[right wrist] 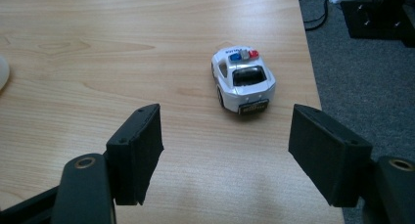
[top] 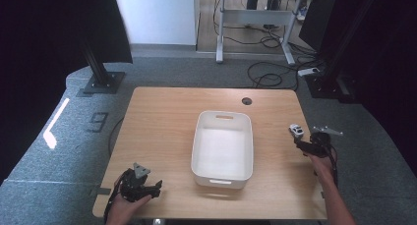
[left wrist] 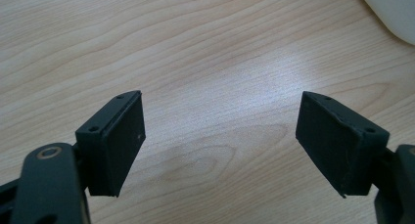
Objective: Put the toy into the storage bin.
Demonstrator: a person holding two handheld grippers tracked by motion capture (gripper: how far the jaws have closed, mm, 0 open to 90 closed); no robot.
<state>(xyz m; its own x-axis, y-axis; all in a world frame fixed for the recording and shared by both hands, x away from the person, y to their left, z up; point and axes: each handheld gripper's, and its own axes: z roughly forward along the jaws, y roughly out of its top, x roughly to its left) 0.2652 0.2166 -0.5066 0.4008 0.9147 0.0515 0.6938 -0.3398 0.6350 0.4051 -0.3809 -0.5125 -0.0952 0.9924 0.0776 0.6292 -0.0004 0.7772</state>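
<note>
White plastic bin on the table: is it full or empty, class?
Empty. The white plastic bin shows a bare white floor, and the toy police car stands outside it on the wooden table.

White bin (top: 222,149) mid-table (top: 162,117); round hole (top: 247,101) near far edge.

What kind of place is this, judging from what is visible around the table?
Probably a lab or office workspace set up for recording. A wooden table stands on grey carpet between black metal frame posts, and behind it a desk has loose cables on the floor.
</note>
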